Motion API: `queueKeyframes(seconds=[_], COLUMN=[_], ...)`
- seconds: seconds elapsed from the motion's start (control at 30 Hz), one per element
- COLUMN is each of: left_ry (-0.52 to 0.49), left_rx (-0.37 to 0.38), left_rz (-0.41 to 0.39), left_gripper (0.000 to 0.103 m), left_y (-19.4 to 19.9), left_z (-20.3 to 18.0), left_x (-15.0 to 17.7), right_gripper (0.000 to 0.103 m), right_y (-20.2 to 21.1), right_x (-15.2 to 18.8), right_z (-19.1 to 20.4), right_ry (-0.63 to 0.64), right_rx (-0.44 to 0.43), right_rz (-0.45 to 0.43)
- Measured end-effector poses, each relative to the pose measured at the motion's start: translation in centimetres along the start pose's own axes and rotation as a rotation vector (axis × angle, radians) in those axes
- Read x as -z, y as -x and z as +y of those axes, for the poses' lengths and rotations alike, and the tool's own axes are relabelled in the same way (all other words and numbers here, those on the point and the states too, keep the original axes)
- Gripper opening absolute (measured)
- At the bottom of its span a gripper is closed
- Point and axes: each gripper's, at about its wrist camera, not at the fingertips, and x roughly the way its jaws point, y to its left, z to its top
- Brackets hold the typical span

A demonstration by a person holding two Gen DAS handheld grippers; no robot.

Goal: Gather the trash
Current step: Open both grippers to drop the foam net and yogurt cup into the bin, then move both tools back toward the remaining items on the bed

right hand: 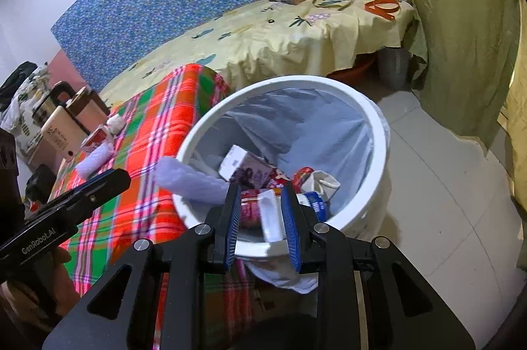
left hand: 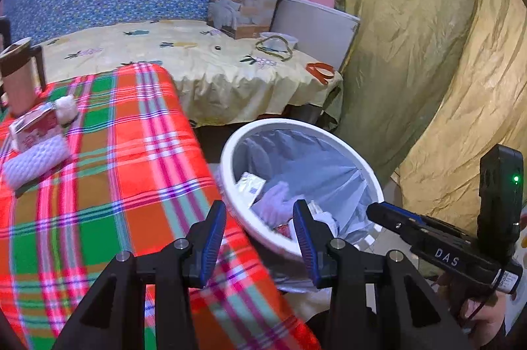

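On the far left of the red, green and orange plaid tablecloth point(left hand: 108, 159) stands a brown lidded jug with a dark handle point(left hand: 21, 71), and just in front of it lie a fluffy white ball of wadding point(left hand: 67, 108), a small red-and-white printed carton point(left hand: 36, 126) and a white ribbed foam sleeve point(left hand: 34, 160) – the last two touching. The left gripper point(left hand: 260, 246) hangs over the cloth's right edge, its blue-padded jaws spread apart with nothing between them. Right of the table sits the round white plastic bin with a pale grey liner point(right hand: 369, 132), already holding boxes, wrappers and a second white foam sleeve point(right hand: 194, 182) that leans over its left rim. The right gripper point(right hand: 260, 226) hovers above the bin's near rim – jaws parted, gripping nothing. Behind is a yellow fruit-print bedsheet point(left hand: 197, 53), with a cardboard box point(left hand: 245, 0) at its far end
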Motion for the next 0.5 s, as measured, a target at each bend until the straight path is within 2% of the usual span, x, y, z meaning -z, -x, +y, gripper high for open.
queueKeyframes(seconds=[0.23, 0.33, 0.5], left_ry=[0.038, 0.053, 0.077], left_rx=[-0.040, -0.054, -0.079], left_rz=[-0.035, -0.047, -0.069], left_gripper=[0.042, 0.042, 0.042], left_y=[3.0, 4.2, 5.8], left_z=[2.1, 2.8, 4.2], left_x=[1.2, 1.6, 2.4], right_gripper=[0.028, 0.027, 0.027], right_y=[0.5, 0.5, -0.8], right_x=[0.4, 0.7, 1.1], right_z=[2.0, 3.1, 5.1], right_ry=[0.041, 0.075, 0.125], right_rx=[-0.051, -0.108, -0.167], right_rz=[-0.013, -0.016, 0.021])
